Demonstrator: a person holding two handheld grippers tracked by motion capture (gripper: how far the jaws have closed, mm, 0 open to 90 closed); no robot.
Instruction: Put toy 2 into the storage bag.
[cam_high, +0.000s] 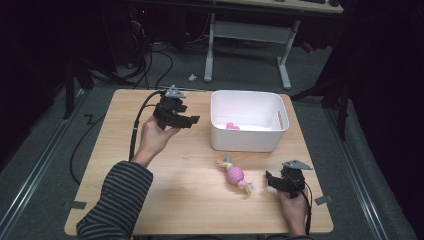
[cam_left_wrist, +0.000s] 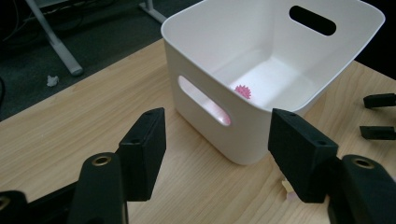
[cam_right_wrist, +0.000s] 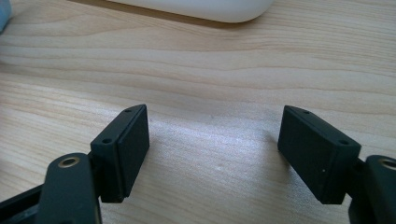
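Bin (cam_high: 248, 135) wall hides most of pink toy (cam_high: 232, 126) inside.

Open tool (cam_left_wrist: 217, 147) facing white bin (cam_left_wrist: 243, 135)

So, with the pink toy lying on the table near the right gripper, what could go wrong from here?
1. The pink toy lies beside the right gripper, not between its open jaws, so closing now would likely catch nothing.
2. Its rounded middle may roll or slip when pinched.
3. The left gripper is open close to the white bin; a push could shift the bin and the small pink item inside.
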